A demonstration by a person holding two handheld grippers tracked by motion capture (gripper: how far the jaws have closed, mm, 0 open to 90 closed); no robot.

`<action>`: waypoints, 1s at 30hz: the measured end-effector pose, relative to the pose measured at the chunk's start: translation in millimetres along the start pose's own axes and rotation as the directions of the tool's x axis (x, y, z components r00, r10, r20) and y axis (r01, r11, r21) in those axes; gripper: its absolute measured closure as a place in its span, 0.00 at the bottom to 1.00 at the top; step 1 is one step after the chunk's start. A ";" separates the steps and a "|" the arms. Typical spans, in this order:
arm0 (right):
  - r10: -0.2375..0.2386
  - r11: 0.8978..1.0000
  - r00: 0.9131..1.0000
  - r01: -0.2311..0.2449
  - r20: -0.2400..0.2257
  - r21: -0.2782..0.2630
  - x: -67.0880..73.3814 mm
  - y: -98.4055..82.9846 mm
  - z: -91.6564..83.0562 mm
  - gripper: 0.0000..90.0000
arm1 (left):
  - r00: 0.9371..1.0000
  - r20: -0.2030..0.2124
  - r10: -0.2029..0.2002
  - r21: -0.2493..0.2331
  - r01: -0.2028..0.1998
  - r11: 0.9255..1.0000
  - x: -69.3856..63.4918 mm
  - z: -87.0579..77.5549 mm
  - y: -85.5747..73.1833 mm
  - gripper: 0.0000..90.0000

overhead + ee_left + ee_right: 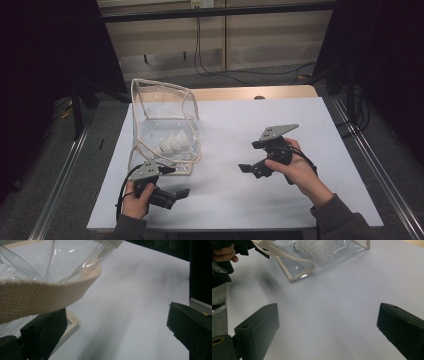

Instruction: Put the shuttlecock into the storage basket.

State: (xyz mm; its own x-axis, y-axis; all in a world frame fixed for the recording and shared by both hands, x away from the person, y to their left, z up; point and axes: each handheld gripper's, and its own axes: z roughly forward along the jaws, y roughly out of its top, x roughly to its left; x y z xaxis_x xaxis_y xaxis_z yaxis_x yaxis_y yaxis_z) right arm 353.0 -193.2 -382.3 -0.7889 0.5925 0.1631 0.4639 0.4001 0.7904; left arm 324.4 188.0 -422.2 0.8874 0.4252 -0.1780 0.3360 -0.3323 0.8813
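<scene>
On the white-covered bench (280,200), left of centre, stands a clear plastic bag with cream webbing trim (165,125), upright and open at the top, near the bench's left-rear part. Inside it, low down, lie white feathered shuttlecocks (172,143); the right gripper view shows one (317,247) through the clear wall. Left gripper (167,182) sits at the bag's near corner, held in the person's left hand (137,197), grey three-cornered plate on top. In the left gripper view a cream webbing strap (42,295) of the bag crosses over the left finger (47,332); the fingers are spread wide, nothing clamped between them, strap looks draped rather than pinched, contact with the finger can't be confirmed. The bag's cream-edged base corner (71,323) lies just beside that finger. Right gripper (252,160) is well apart from the bag, over bare bench at right of centre, held in the person's right hand (297,172), pointing toward the bag. Its fingers (257,332) are also spread wide, with bare white surface between them. From the right gripper view the bag's near bottom corner (294,277) rests on the bench, with a looped cream cord (287,257) hanging over it.
</scene>
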 end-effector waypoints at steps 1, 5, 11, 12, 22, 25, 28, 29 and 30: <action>0.000 1.000 1.000 0.000 0.003 -0.002 -0.5 -1.9 -0.3 0.04 | 1.000 -0.001 0.002 0.000 -0.002 1.000 0.0 -0.2 0.1 0.04; 0.002 1.000 1.000 -0.002 0.009 -0.013 -1.3 -9.1 -1.8 0.04 | 1.000 -0.002 0.001 -0.004 -0.001 1.000 0.2 -0.9 0.2 0.04; 0.013 1.000 1.000 -0.012 0.018 -0.013 -3.3 -20.1 -5.0 0.04 | 1.000 0.000 0.003 0.003 -0.003 1.000 -0.1 0.3 0.0 0.04; 0.012 1.000 1.000 -0.011 0.017 -0.018 -3.9 -21.7 -5.5 0.04 | 1.000 0.002 0.003 0.003 -0.003 1.000 -0.2 0.4 0.0 0.04; 0.029 1.000 0.999 -0.028 0.043 -0.012 -9.4 -38.6 -9.8 0.04 | 1.000 0.001 0.003 0.003 -0.003 1.000 -0.1 0.4 -0.1 0.04; 0.032 0.999 0.998 -0.032 0.044 -0.010 -10.2 -42.4 -10.2 0.04 | 1.000 0.001 0.003 0.003 -0.003 1.000 0.0 0.1 -0.1 0.04; 0.035 0.999 0.998 -0.034 0.046 -0.012 -10.9 -45.5 -11.4 0.04 | 1.000 -0.001 0.001 0.000 -0.001 1.000 0.1 -0.1 -0.1 0.04; 0.035 0.999 0.998 -0.034 0.048 -0.011 -11.2 -46.4 -12.0 0.04 | 1.000 0.000 0.001 0.001 -0.001 1.000 0.0 0.0 -0.1 0.04; 0.038 0.999 0.998 -0.037 0.048 -0.013 -11.4 -47.4 -12.7 0.04 | 1.000 0.000 0.001 0.001 -0.001 1.000 0.0 0.1 -0.1 0.04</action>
State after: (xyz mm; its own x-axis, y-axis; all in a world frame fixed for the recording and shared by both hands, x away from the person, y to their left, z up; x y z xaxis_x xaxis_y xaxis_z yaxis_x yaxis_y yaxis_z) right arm 334.9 -227.9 -414.2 -0.7506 0.6399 0.1648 0.4879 0.3685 0.7913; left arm 324.4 188.0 -422.3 0.8878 0.4248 -0.1770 0.3353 -0.3337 0.8810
